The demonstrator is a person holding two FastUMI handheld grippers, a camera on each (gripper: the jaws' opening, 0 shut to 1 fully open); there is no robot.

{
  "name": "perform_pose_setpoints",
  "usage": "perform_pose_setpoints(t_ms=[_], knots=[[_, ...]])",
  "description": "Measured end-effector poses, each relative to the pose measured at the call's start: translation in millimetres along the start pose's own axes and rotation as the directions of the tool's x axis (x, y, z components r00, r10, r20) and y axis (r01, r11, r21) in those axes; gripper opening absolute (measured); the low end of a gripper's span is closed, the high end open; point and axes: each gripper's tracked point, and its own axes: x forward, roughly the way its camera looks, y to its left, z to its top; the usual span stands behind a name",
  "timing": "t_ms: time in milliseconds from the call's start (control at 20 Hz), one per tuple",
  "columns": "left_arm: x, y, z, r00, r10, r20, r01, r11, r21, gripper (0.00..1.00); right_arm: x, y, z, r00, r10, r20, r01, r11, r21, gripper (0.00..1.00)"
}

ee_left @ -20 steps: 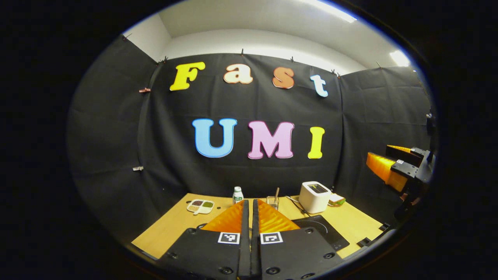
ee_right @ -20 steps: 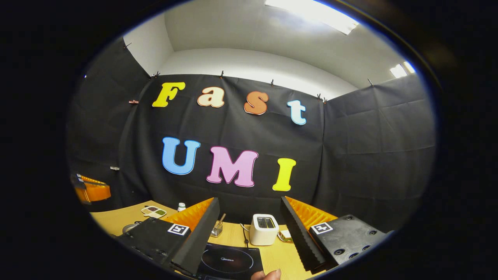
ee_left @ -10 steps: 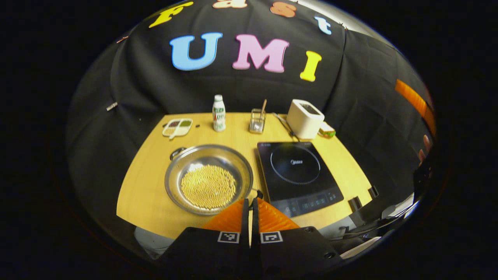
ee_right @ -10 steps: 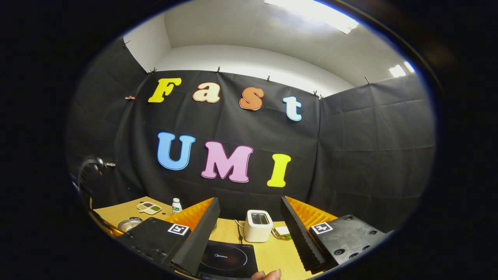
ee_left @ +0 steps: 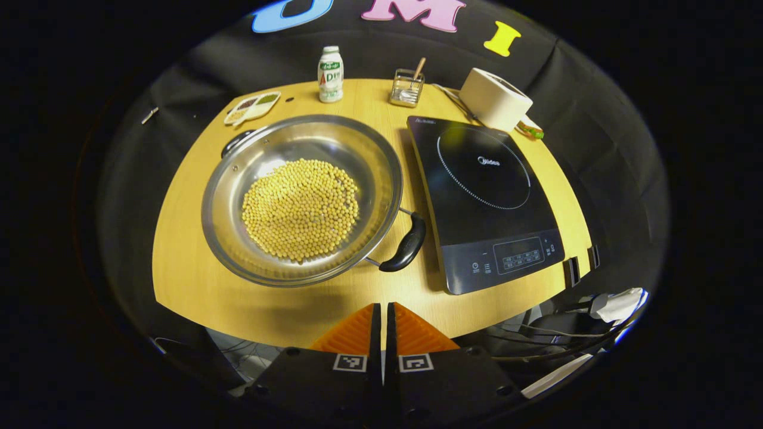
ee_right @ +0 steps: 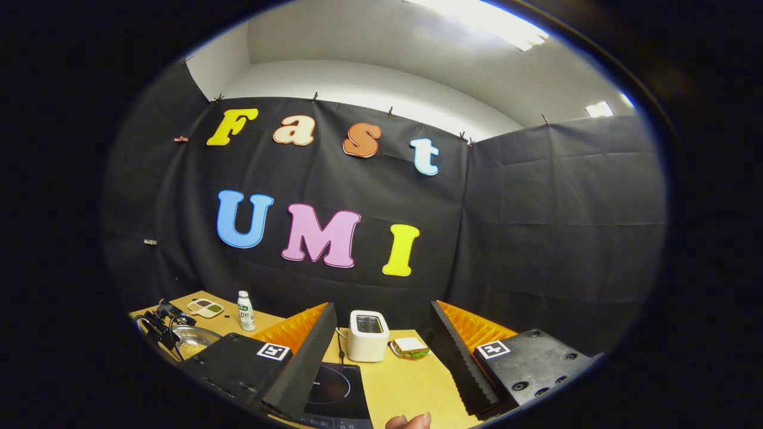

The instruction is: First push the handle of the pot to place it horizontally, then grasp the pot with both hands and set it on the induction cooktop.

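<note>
Pale wood makes up the surface [ee_left: 197, 286] under my left tool [ee_left: 382, 316], whose two fingers are pressed together with nothing between them, hanging above the near edge. From the left gripper view, the wide shallow steel pot [ee_left: 301, 199] with a heap of yellow beans [ee_left: 301, 208] sits on the left half of the surface, just beside the flat black induction cooktop [ee_left: 486, 202] on the right half. Its black near handle [ee_left: 407, 244] points toward the near right corner, and the far handle [ee_left: 237, 142] toward the far left corner, so the pot lies askew. I judge the first step is not yet begun: next I should bring the closed tool down beside the near handle and nudge it sideways until both handles line up along the surface's length.

In the right gripper view, my right tool [ee_right: 381, 351] is spread wide and empty, held high over the right side; a white toaster [ee_right: 368, 335] stands at the far edge between its fingers. It waits for the two-handed lift.
</note>
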Motion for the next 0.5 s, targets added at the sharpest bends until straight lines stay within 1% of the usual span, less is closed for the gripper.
perform_pose_setpoints(t_ms=[150,350,500], knots=[[18.7,8.3,0.2,0.998,0.029,-0.056,-0.028,0.999,0.017,0.05,-0.9,-14.7,-9.7,0.999,-0.027,-0.021,0.027,1.0,-0.015,0.98],[33.2,7.0,10.8,0.996,0.041,-0.083,-0.041,0.999,0.002,0.06,-0.1,-29.8,-16.9,0.998,-0.053,-0.036,0.052,0.998,-0.023,0.98],[38.9,6.8,20.9,0.994,0.069,-0.09,-0.067,0.998,0.021,0.06,1.3,-37.1,-20.9,0.997,-0.064,-0.038,0.063,0.997,-0.039,0.97]])
